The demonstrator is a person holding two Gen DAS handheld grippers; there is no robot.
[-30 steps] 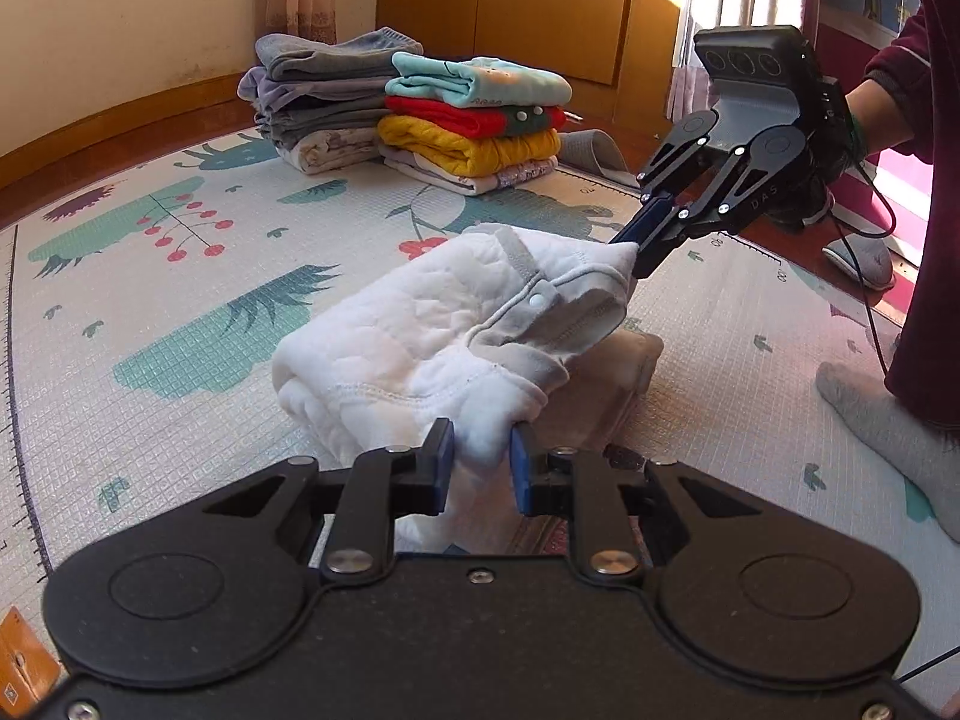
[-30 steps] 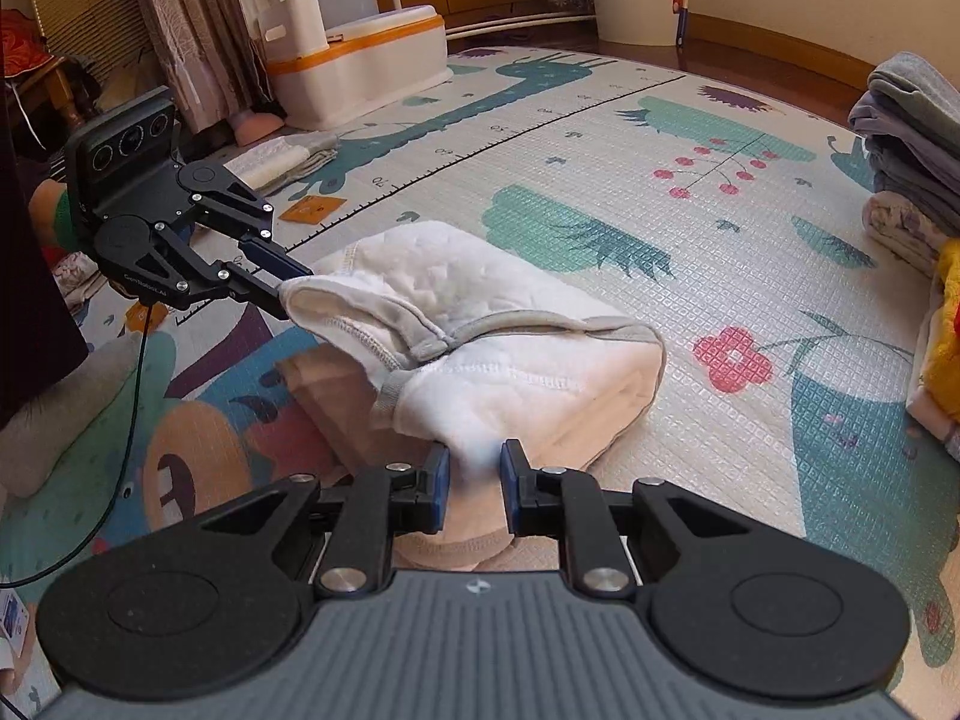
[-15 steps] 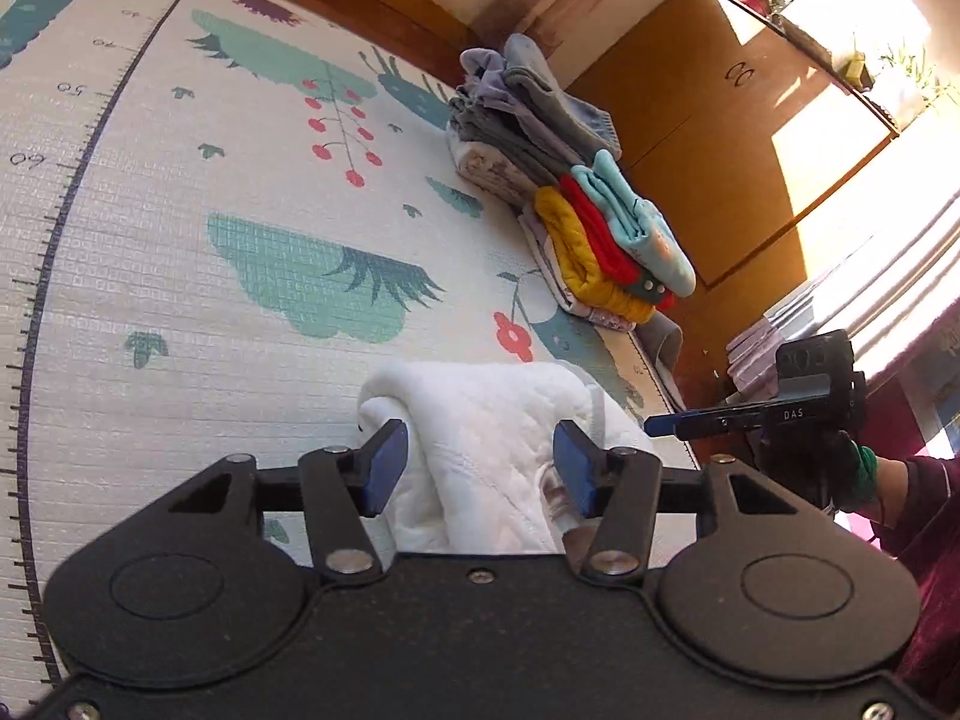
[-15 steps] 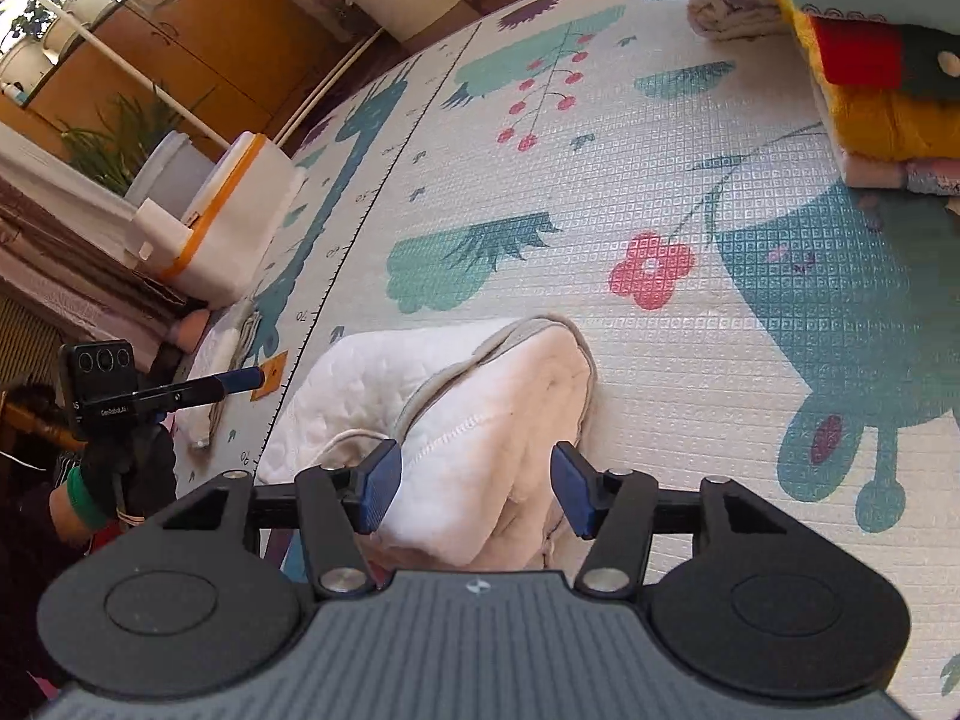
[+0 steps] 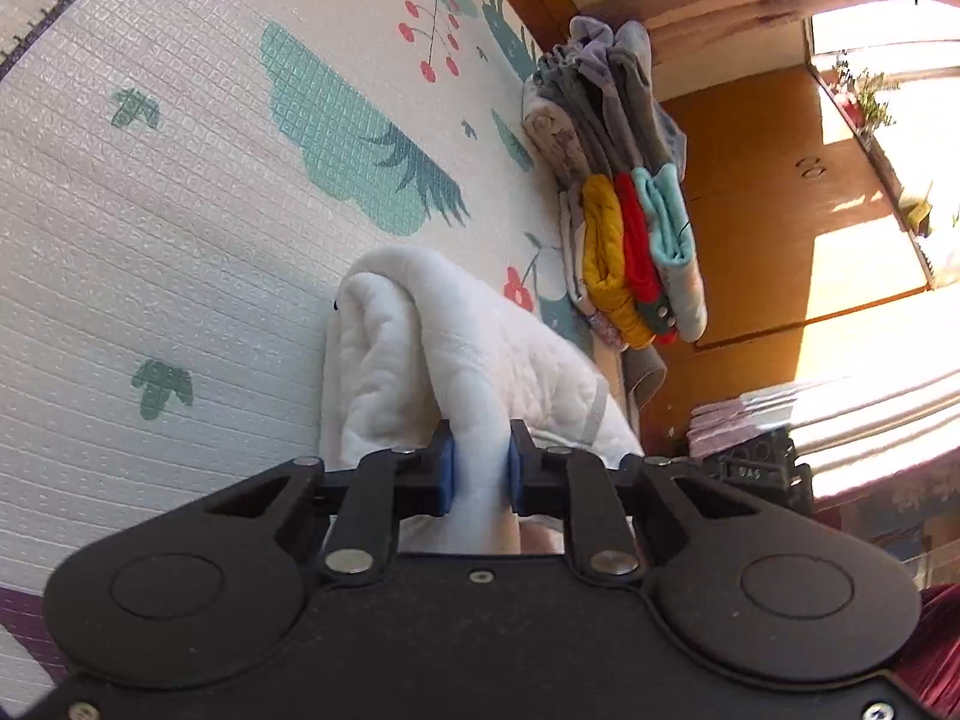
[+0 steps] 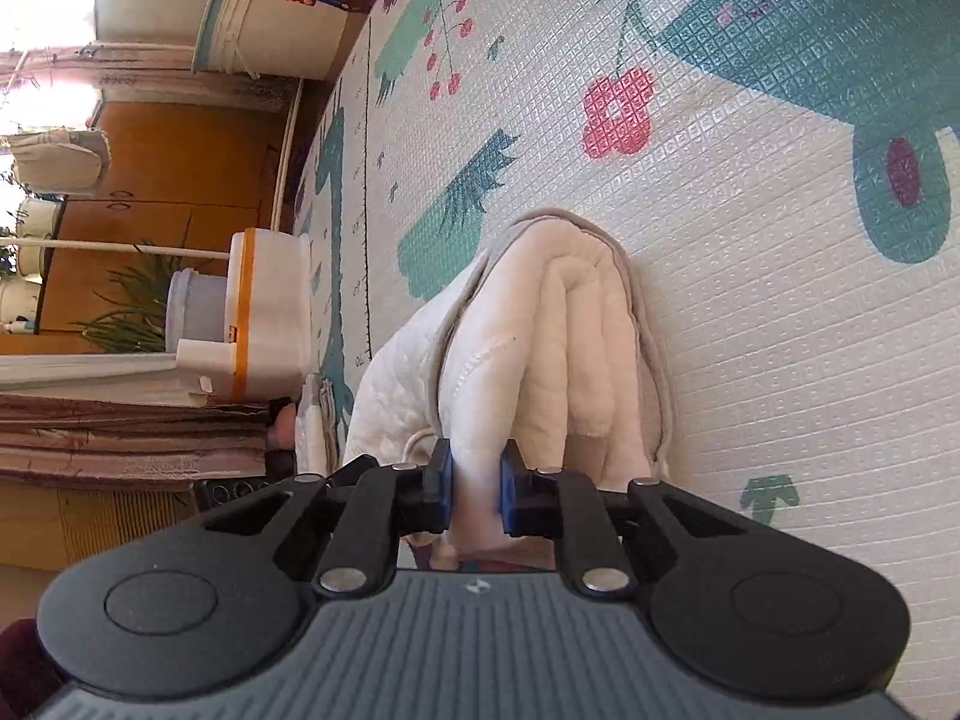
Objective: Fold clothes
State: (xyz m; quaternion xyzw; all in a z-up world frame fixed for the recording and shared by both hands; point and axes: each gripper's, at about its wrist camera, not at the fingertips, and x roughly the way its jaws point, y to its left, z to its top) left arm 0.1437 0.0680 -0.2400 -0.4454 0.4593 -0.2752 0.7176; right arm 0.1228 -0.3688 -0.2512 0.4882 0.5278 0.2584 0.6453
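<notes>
Mid-frame in both views, the folded white garment [image 5: 456,360] lay on the mat [image 5: 150,228]. The left gripper [image 5: 480,476] and the right gripper [image 6: 475,487] each pinched its cloth. Stacked clothes [image 5: 624,204] sat upper right.

The folded garment [image 5: 456,348] lies on the play mat [image 5: 180,210], with the clothes stack [image 5: 624,192] beyond it.

Half a second ago both hand-held grippers stood wide open over the garment [image 5: 456,354]. Now the left hand-held gripper [image 5: 480,474] and right hand-held gripper [image 6: 475,486] have each closed on a fold, and both views have rolled further sideways.
</notes>
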